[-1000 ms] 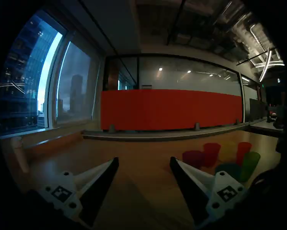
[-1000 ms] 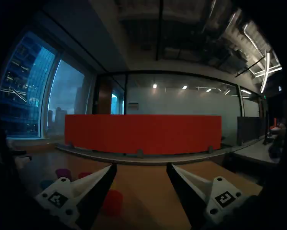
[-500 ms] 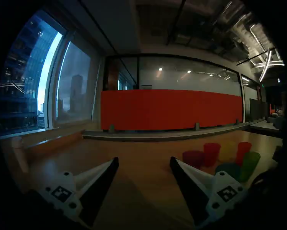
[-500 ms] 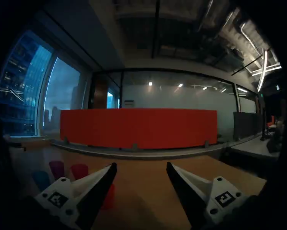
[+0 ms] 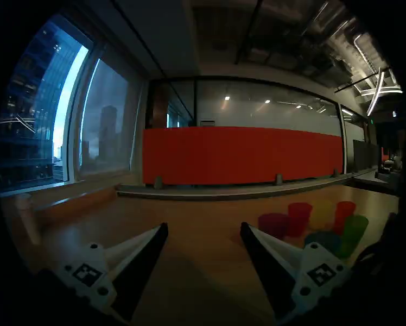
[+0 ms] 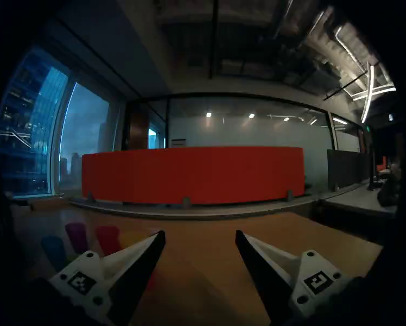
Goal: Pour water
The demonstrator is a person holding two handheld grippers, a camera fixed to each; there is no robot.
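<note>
Presently we've got both tongs low over the wooden worktop (image 5: 203, 261), facing the red partition (image 5: 241, 155) that runs along its far edge. Left tongs (image 5: 203, 228): fingers spread wide, nothing btwn them but bare wood. Right tongs (image 6: 199, 236): same, wide apart & gripping nothing.

Left gripper view: the cups sit in a tight cluster on the worktop, on our side of the partition & below its right end, just past the finger nearer that end. We count a maroon cup (image 5: 272, 224), red cup (image 5: 299, 217), yellow cup (image 5: 322, 213), orange-red cup (image 5: 344, 213), green cup (image 5: 355, 232) & teal cup (image 5: 323, 240). The teal one is farthest from the partition and is partly behind the finger. They look upright; whether any touch, we can't tell, and it's too dark to see what's inside. A tall window (image 5: 67, 119) meets the partition's left end.

Right gripper view: here cups show below the partition's left end instead, beside the finger on that side. We make out a blue cup (image 6: 55, 251), purple cup (image 6: 77, 236) & a red cup (image 6: 108, 239), close together in a row. Whether that red one is the same cup, we can't say. Past the partition's right end this view gives us a grey side desk (image 6: 355, 198).
</note>
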